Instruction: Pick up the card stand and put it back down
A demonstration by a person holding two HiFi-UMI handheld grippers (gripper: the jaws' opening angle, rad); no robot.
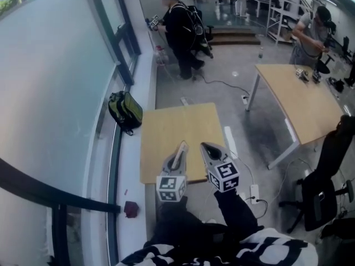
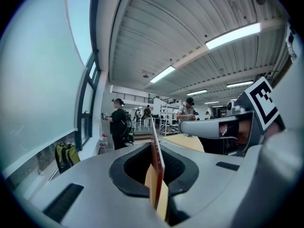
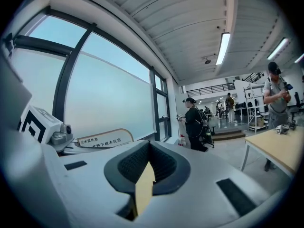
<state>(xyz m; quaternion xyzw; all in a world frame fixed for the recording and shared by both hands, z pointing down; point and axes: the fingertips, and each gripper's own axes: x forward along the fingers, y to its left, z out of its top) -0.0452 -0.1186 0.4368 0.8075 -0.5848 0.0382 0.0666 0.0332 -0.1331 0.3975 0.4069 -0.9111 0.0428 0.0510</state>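
Head view: noted left gripper [image 1: 181, 147] and right gripper [image 1: 207, 147] side by side at lower centre, over the near part of a wooden table [image 1: 172, 123]. Found thin card stand [image 1: 178, 158] pinched edge-on in the left gripper.

Left gripper view: confirmed jaws clamped on the card stand [image 2: 157, 161] at centre frame, its edge upright between the pads.

Right gripper view: found jaws closed together at lower centre, holding nothing. Observed printed face of the card stand [image 3: 100, 140] at middle left.
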